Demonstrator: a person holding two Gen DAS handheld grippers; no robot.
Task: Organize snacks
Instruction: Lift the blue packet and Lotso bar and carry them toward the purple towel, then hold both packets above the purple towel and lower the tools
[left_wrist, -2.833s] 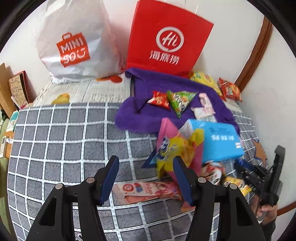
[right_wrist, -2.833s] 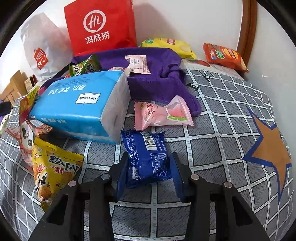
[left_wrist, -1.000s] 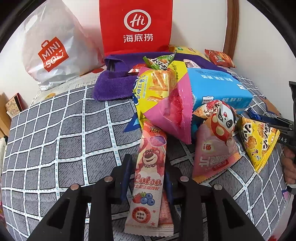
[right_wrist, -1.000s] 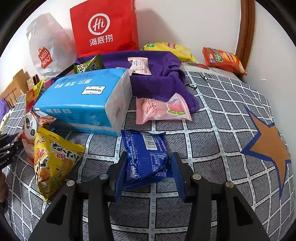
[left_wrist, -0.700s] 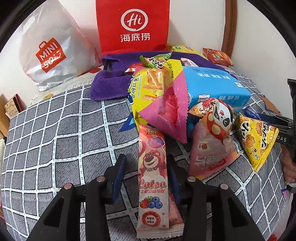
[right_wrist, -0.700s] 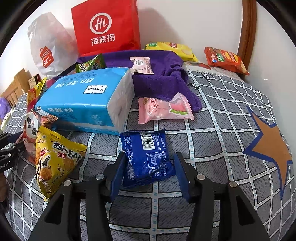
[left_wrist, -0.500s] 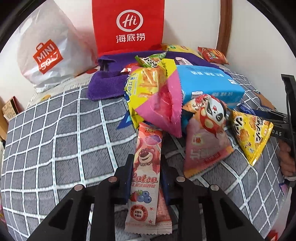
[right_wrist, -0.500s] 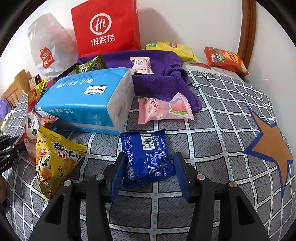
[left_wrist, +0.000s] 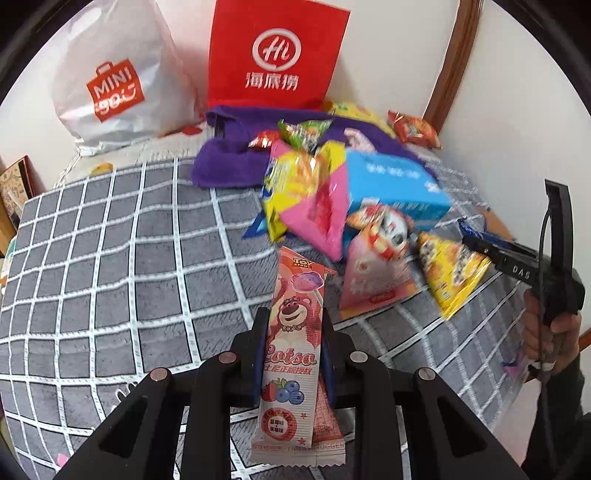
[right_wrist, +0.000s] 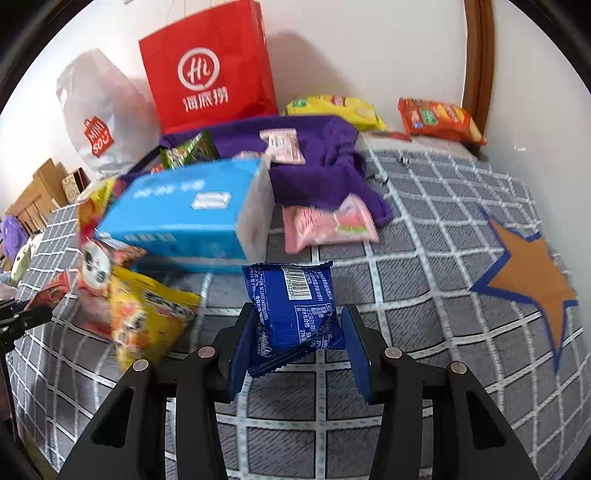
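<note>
Lotso snack packet clamped in left gripper, long axis running straight out along the fingers, tail hanging below. Right gripper, jaws closing, straddles blue biscuit pack. Red paper bag lies ahead beyond the pile, slightly nearer the left gripper.

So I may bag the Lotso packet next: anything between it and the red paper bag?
Yes. From the Lotso packet toward the red paper bag lie the pink-and-yellow snack bag and the purple towel.
</note>
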